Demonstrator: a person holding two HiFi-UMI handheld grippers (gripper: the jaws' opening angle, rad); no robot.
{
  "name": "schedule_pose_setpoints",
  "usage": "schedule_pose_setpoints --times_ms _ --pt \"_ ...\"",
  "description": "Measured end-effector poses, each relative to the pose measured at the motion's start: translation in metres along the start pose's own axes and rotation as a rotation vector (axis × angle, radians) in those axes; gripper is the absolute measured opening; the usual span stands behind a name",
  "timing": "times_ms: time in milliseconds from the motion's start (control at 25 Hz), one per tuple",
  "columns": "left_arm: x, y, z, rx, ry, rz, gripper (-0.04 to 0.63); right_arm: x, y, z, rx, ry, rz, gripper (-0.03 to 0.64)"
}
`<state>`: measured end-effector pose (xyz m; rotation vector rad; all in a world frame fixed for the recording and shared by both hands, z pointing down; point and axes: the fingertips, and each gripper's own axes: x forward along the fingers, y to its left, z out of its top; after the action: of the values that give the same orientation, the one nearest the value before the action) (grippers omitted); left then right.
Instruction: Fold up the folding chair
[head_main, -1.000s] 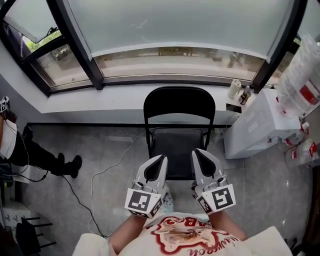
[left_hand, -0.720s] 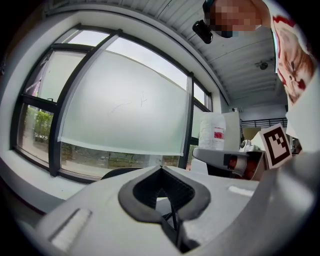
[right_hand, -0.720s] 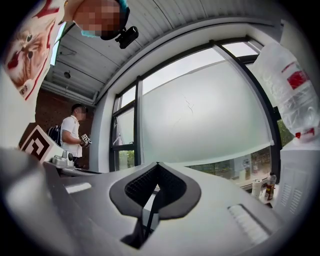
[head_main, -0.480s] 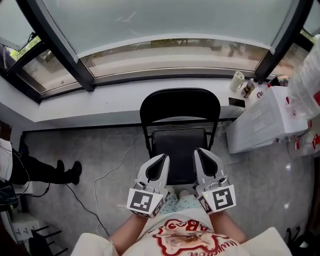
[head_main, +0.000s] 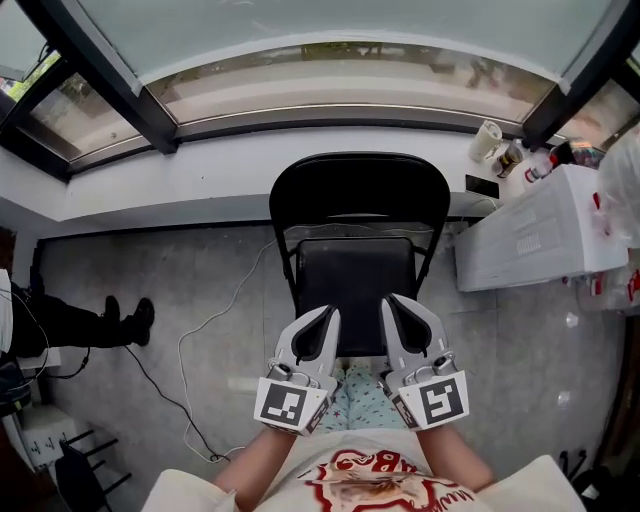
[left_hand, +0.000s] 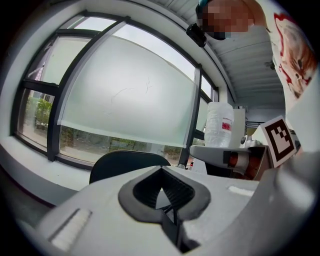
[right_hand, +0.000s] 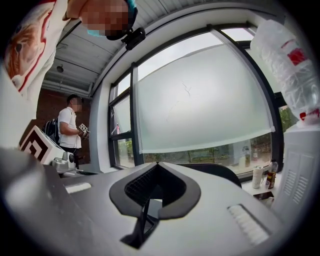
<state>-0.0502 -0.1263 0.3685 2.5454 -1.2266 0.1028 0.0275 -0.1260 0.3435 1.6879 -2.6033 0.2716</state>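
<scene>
We see the jaws of the left gripper (head_main: 323, 318) pressed together at their tips, with nothing between the ribbed pads, and its own view shows only a small dark gap behind the closed tips. The jaws of the right gripper (head_main: 393, 303) are likewise closed tip to tip and hold nothing. In the head view both grippers lie side by side just below the centre of the frame, a narrow gap apart, their tips pointing toward the top of the frame and their marker cubes nearest us. The tips overlap the near edge of the seat of the folding chair (head_main: 355, 195), but we cannot tell whether they touch it. The chair stands unfolded in the middle of the frame, black, with its curved backrest toward the white window ledge (head_main: 180, 195) above it. In both gripper views the backrest rises just beyond the closed jaws. Right of the chair stands a white cabinet (head_main: 540, 240). On the ledge beside it, at the upper right, are a cup (head_main: 488, 138) and some small bottles (head_main: 515, 160). A thin cable (head_main: 190, 345) trails over the grey floor (head_main: 130, 250) to the left of the chair. At the far left edge we see a person's dark legs and shoes (head_main: 105, 320).
</scene>
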Motion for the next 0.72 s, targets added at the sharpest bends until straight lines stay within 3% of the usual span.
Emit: schedule_pose_setpoints --times_ms 160,400,720 --pt "0.014 0.0 -0.034 0.007 0.008 -0.003 0.001 0.002 -0.003 -0.04 0.005 0.033 0.015 0.021" --pt "0.021 0.013 -0.099 -0.028 0.084 0.015 0.001 0.006 -0.002 -0.113 0.011 0.126 0.037 0.021" --pt "0.027 0.032 -0.166 -0.072 0.127 0.047 0.001 0.012 -0.023 -0.178 0.054 0.158 -0.025 0.021"
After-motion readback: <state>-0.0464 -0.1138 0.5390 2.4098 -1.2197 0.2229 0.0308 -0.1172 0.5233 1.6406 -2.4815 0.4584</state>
